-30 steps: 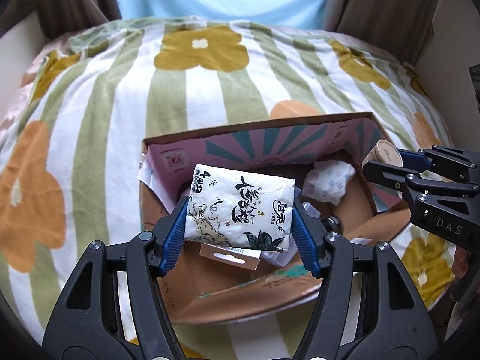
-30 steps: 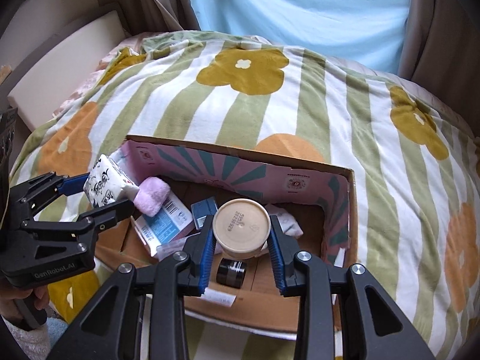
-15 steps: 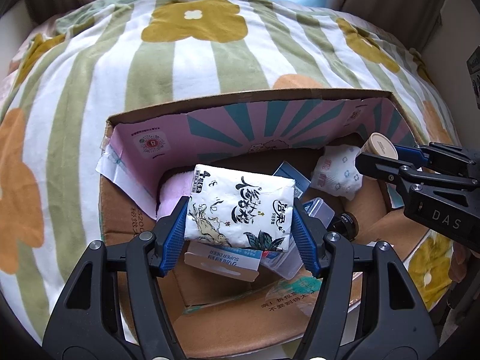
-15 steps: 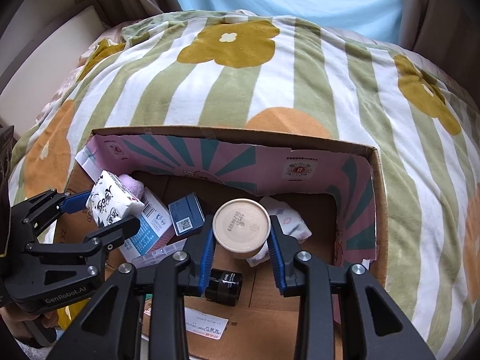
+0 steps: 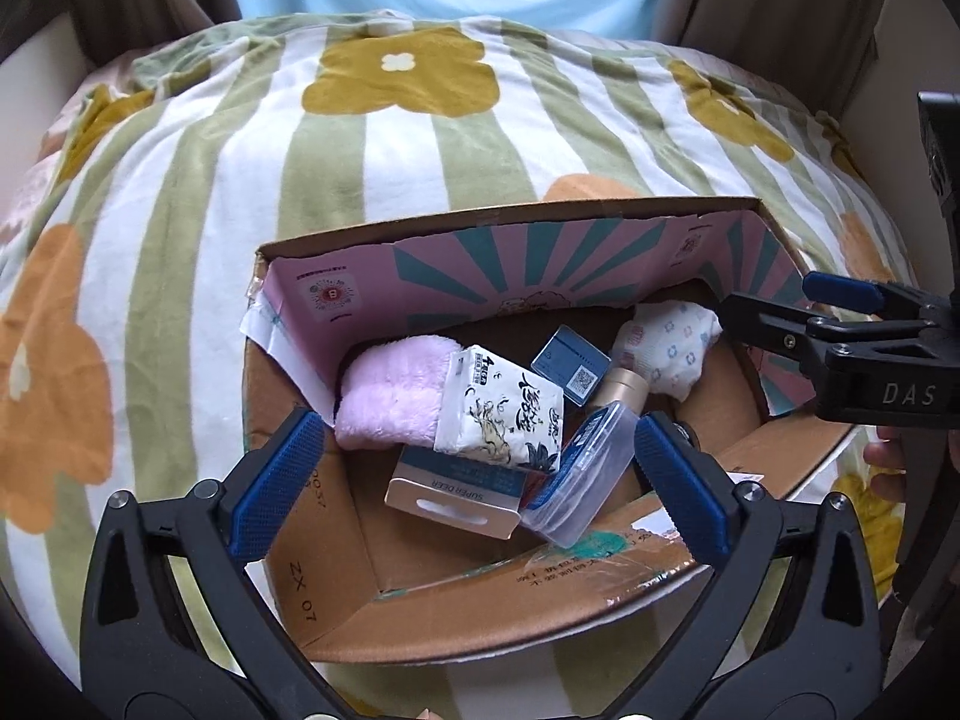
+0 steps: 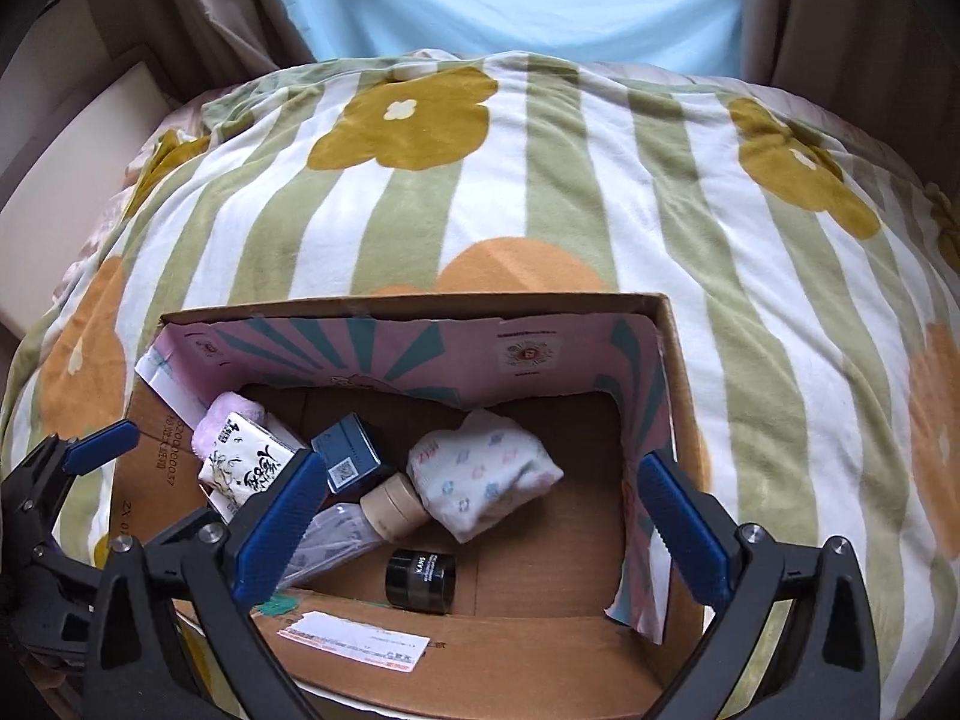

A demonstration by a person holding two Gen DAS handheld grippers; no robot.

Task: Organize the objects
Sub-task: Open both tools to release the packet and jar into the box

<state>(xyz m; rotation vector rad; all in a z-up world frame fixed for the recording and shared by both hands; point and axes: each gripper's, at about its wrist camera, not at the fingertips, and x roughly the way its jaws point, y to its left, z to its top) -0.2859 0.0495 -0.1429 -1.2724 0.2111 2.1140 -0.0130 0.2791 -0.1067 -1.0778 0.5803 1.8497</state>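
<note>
A bed spreads ahead under a green-and-white striped blanket (image 6: 540,192) with yellow and orange flowers; beyond it, a pale blue curtain (image 6: 498,0) glows between brown drapes (image 6: 840,12).

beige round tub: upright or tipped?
Tipped: the beige round tub lies on its side in the cardboard box, leaning against the white patterned cloth bundle.

My count of what sits in the cardboard box (image 6: 672,360)

Inside it I see one tissue pack (image 5: 501,414), one pink cloth (image 5: 390,399), one patterned cloth (image 6: 480,474), one blue box (image 6: 348,459), one black jar (image 6: 420,579), one beige tube (image 6: 393,507), one clear case (image 5: 585,480).
</note>
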